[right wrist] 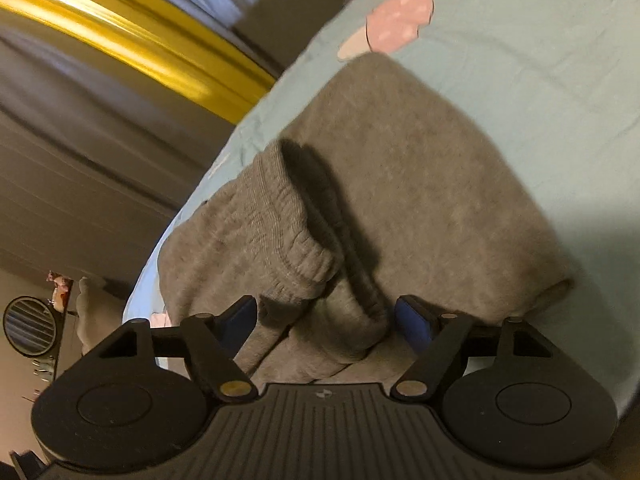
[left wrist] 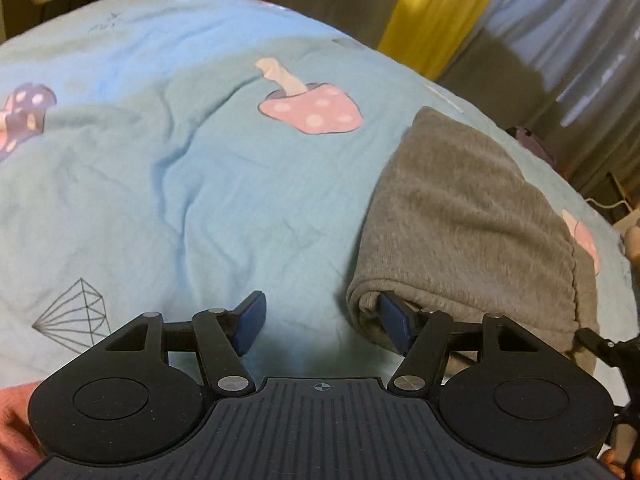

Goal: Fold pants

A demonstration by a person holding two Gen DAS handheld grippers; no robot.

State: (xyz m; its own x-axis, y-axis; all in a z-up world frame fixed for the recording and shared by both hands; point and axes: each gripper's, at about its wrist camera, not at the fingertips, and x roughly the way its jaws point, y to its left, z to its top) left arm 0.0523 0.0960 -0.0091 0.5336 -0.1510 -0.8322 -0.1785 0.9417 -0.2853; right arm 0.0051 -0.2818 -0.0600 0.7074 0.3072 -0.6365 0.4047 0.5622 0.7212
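Clearly the pants (left wrist: 472, 216) are soft, thick grey knit, already doubled into a compact bundle on the pale blue mushroom-print bedspread (left wrist: 192, 184); in the left wrist view they sit at about three o'clock, near the bed's edge. Cloth like this should be light and limp, sagging wherever it is not held, though its fuzzy surface ought to give the pads good purchase. I judge the best holds to be the thick folded edge nearest the grippers and the ribbed waistband (right wrist: 280, 232), where several layers can be pinched together so none slips loose. The left gripper (left wrist: 324, 322) points steeply down at the bedspread with its jaws spread; its right-hand blue pad (left wrist: 394, 320) noses into the open end of the fold, while the other pad lies over bare sheet, so nothing is gripped. The right gripper (right wrist: 326, 320) tilts down over the bundle from the opposite side, jaws also spread, straddling a raised ridge of cloth just below the waistband without visibly squeezing it. Part of a hand (left wrist: 16, 428) shows at eight o'clock behind the left gripper.
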